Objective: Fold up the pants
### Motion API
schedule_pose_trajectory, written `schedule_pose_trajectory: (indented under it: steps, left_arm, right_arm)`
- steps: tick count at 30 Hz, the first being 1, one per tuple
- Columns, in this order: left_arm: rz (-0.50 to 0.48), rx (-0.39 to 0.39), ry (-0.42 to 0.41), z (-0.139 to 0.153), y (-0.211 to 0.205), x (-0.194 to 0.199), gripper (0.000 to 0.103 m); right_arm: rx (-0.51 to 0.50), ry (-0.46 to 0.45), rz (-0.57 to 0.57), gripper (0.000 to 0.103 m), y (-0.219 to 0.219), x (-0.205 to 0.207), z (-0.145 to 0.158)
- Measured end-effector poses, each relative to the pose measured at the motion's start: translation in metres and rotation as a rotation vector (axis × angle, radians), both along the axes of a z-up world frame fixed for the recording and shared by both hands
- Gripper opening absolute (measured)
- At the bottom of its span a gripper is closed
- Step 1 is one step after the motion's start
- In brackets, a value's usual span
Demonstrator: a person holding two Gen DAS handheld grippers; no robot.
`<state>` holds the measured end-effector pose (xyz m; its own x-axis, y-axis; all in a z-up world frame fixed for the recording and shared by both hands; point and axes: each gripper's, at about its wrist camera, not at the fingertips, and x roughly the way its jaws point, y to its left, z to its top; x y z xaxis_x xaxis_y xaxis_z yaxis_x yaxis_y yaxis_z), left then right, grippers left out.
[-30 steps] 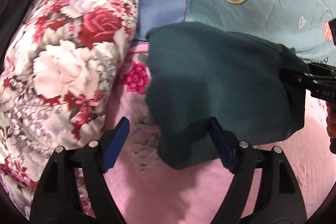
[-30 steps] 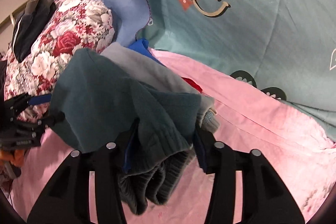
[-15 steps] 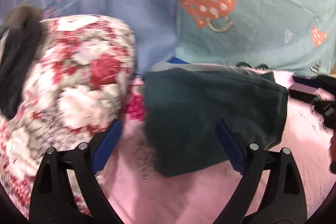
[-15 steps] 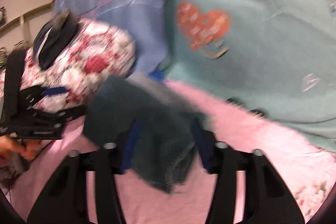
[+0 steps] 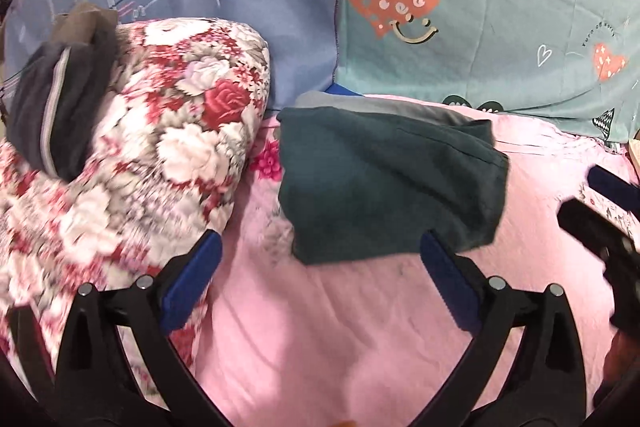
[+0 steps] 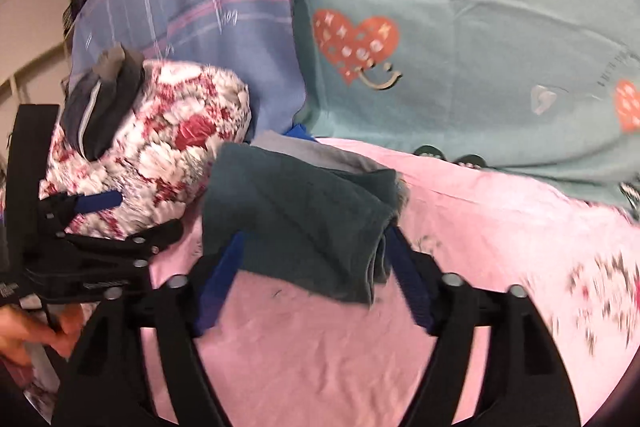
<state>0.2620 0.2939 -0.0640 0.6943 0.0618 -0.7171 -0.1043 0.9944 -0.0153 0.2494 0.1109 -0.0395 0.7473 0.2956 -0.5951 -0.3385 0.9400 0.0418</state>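
The dark green pants [image 5: 384,183] lay folded into a thick, squarish bundle on the pink bed sheet [image 5: 340,339], atop a grey garment [image 5: 372,103] whose edge peeked out behind, just beside the floral quilt roll [image 5: 160,147]. The left claw [image 5: 320,287] stood short of the bundle with its jaws opening wide and nothing between them. The right claw [image 6: 316,283] was also opening; the bundle's near corner sat between its blue pads [image 6: 408,283], though they no longer seemed to press it. The fold looked essentially done, so the sound way to finish would be to draw both claws straight back and up without snagging an edge, since the fleecy, napped cloth would likely cling to rubbery pads and drag a layer open. The bundle's right end showed stacked, rounded layers, soft and springy, liable to slump if nudged.
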Motion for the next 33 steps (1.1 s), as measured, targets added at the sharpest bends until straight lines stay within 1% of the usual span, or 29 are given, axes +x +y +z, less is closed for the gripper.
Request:
schedule_pose_trajectory:
  steps: [1, 6, 8, 11, 15, 22, 27, 33]
  left_arm:
    - [-0.009, -0.003, 0.006, 0.002, -0.004, -0.009, 0.101]
    - [-0.015, 0.012, 0.014, 0.011, -0.018, -0.036, 0.101]
    - [-0.02, 0.009, 0.013, 0.013, -0.021, -0.045, 0.101]
    - [-0.017, 0.012, 0.022, 0.013, -0.026, -0.055, 0.101]
    - [-0.012, 0.016, 0.02, 0.015, -0.03, -0.067, 0.101]
    - [0.0, 0.029, 0.009, 0.02, -0.032, -0.079, 0.101]
    - [0.003, 0.031, 0.009, 0.021, -0.032, -0.085, 0.101]
    - [0.023, 0.035, 0.0, 0.026, -0.03, -0.09, 0.101]
  right_arm:
    - [0.0, -0.004, -0.01, 0.091, 0.0, -0.008, 0.0]
    - [-0.019, 0.025, -0.034, 0.093, -0.005, -0.034, -0.006]
    - [-0.008, 0.044, -0.05, 0.097, -0.013, -0.041, -0.007]
    - [0.002, 0.061, -0.061, 0.097, -0.02, -0.047, -0.007]
    - [-0.018, 0.091, -0.066, 0.097, -0.022, -0.054, -0.01]
    - [-0.014, 0.128, -0.073, 0.097, -0.026, -0.058, -0.015]
    - [-0.019, 0.145, -0.056, 0.097, -0.025, -0.061, -0.017]
    - [-0.013, 0.14, -0.043, 0.097, -0.025, -0.063, -0.014]
